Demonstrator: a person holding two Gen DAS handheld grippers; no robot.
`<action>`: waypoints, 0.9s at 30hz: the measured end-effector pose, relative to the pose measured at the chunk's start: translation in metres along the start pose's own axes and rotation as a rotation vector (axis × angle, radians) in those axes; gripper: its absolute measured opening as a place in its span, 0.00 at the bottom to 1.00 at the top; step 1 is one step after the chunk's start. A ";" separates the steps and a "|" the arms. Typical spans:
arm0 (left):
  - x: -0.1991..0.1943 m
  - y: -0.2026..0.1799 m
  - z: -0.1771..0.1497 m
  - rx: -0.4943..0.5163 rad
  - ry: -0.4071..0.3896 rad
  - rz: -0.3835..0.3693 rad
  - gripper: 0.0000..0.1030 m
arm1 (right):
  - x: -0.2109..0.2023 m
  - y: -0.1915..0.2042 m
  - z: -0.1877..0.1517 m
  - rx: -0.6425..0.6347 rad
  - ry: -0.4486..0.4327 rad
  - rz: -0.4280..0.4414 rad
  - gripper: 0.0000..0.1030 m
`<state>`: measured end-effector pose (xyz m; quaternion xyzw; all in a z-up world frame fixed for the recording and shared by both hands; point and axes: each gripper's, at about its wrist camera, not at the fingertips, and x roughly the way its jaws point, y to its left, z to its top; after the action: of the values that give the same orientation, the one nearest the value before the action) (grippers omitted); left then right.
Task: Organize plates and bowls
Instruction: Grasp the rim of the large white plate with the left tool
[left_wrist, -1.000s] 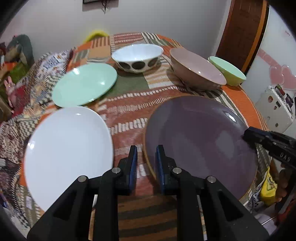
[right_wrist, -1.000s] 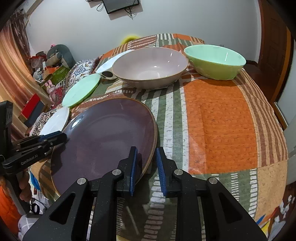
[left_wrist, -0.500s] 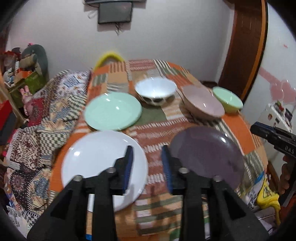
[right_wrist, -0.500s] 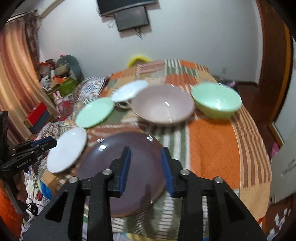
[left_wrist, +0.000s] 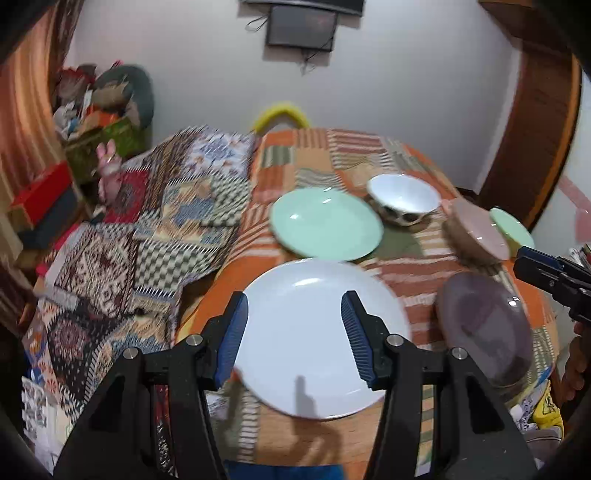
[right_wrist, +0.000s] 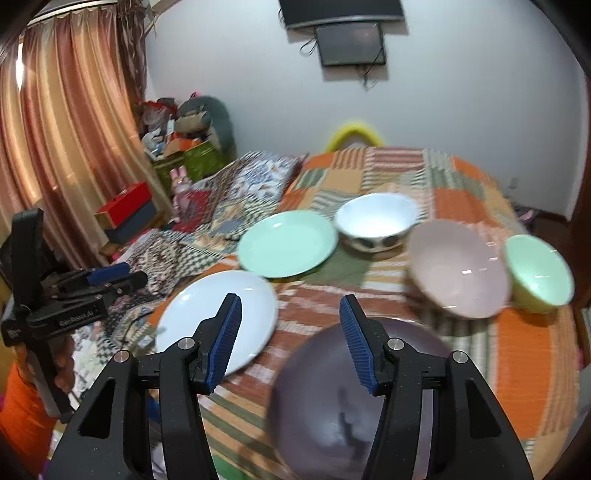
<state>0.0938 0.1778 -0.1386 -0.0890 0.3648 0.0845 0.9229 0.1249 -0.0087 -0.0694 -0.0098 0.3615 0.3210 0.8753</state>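
Left gripper (left_wrist: 293, 332) spread wide, empty, above round white glazed plate (left_wrist: 317, 339) at near edge of quilt-covered tabletop (left_wrist: 373, 147). Right gripper (right_wrist: 290, 338) likewise wide over round purple plate (right_wrist: 354, 402). Probably rigid, slick, breakable; best pinched at the rim.

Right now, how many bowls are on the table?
3, in a row along the far side: a white bowl with dark spots, a wide pink bowl to its right, then a green bowl at the right edge. None looks hidden.
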 end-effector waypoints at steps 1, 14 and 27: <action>0.006 0.009 -0.004 -0.013 0.018 0.009 0.51 | 0.008 0.004 0.001 -0.001 0.015 0.006 0.50; 0.072 0.060 -0.025 -0.113 0.151 -0.003 0.51 | 0.077 0.026 -0.004 -0.029 0.159 0.012 0.50; 0.104 0.076 -0.032 -0.141 0.204 -0.059 0.43 | 0.118 0.022 -0.026 0.074 0.333 -0.013 0.45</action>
<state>0.1305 0.2541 -0.2410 -0.1724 0.4470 0.0732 0.8747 0.1587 0.0676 -0.1590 -0.0329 0.5129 0.2954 0.8053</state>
